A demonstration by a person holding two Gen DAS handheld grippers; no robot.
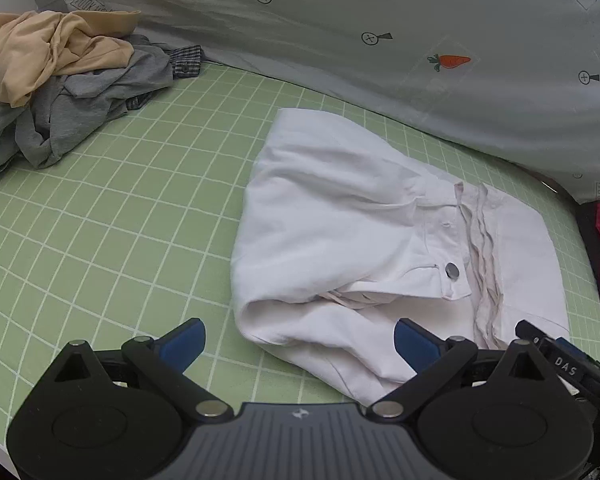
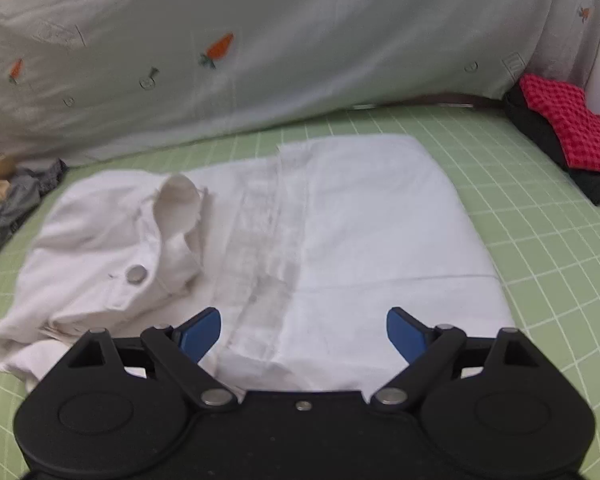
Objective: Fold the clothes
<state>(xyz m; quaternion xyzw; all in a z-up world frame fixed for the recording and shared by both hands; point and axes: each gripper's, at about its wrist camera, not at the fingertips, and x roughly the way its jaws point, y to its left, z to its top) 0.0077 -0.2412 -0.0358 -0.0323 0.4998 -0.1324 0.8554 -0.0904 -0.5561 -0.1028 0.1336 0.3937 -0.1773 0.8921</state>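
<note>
Left claw: my left gripper (image 1: 296, 342) is spread wide, blue pads (image 1: 186, 340) well apart, nothing pinched. One pad hangs over bare sheet, the other sits at the near edge of the white trousers (image 1: 380, 240).

Right claw: my right gripper (image 2: 303, 332) stands wide too, nothing clamped. The white cloth lies under the gap between its pads (image 2: 204, 330), but I see no pad pressing on it. Its tip also pokes into the left view at the far right edge.

Trousers: folded into a thick bundle on the green checked sheet (image 1: 120, 220), roughly mid-bed, just in front of me. Waistband and metal button (image 1: 452, 270) face up on top; a frayed hem runs beside the button.

Fold: on the right view the flat folded half lies to the right, the bunched waistband part to the left.

Behind: a pale grey quilt with carrot prints (image 1: 380, 40) lies along the far side of the sheet.

Left pile: unfolded heap of clothes (image 1: 60, 92), a tan piece on grey ones, well apart from the trousers.

Right side: a red waffle cloth on something black (image 2: 560, 136), near the quilt's end.
</note>
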